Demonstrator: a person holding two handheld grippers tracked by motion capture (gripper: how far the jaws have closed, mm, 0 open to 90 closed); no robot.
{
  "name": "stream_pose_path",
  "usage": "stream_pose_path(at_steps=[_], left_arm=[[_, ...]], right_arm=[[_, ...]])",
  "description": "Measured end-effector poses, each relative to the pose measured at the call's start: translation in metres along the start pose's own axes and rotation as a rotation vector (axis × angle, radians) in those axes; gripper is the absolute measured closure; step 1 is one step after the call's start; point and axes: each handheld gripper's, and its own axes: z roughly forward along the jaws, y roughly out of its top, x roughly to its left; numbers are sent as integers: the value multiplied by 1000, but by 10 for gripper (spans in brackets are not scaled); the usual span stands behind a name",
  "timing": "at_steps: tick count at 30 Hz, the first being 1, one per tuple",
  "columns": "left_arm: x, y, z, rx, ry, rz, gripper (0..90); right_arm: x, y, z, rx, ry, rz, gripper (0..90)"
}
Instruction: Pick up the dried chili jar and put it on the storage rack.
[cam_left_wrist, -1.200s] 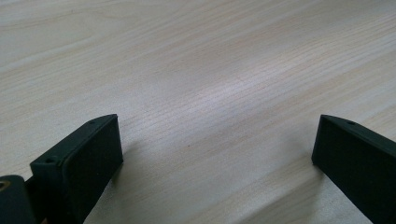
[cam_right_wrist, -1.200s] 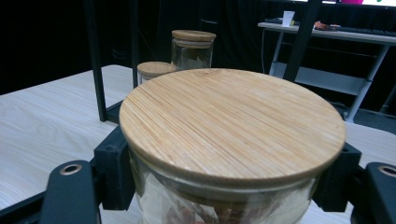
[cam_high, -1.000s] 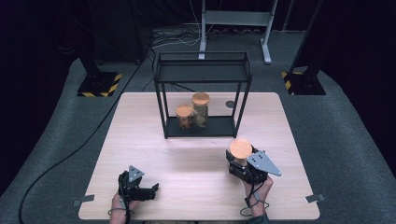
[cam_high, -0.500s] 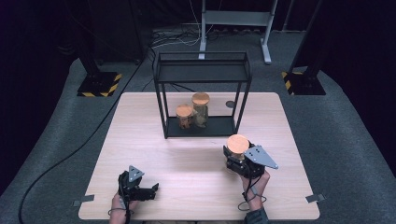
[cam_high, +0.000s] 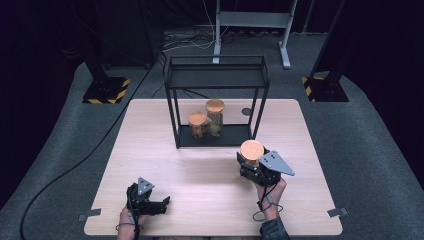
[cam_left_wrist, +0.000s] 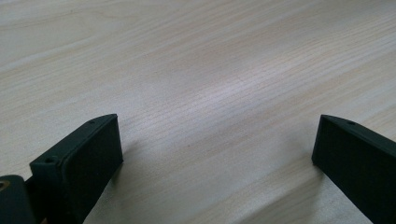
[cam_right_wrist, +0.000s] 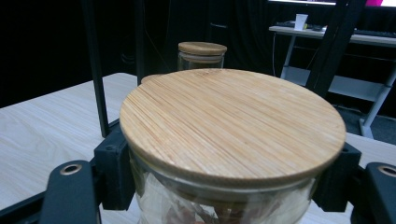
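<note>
The right gripper (cam_high: 250, 161) is clamped around a glass jar (cam_high: 252, 152) with a wooden lid, holding it just in front of the black wire rack (cam_high: 216, 75) where two more jars (cam_high: 207, 120) stand. The left gripper (cam_high: 165, 201) rests near the table (cam_high: 150, 130) edge, jaws spread wide and empty.

No writing, label, brand name or number can be read anywhere. The only sign-like marking is yellow-and-black hazard striping on the two dark stand bases (cam_high: 106, 91) on the grey floor beyond the table's far corners.
</note>
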Motion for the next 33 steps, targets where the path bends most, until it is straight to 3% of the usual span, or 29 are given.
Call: stream_pose_path(at_steps=[33], left_arm=[[0,0,0,0,0,0,8]], right_arm=[[-2,10,32,-21,14,6,244]])
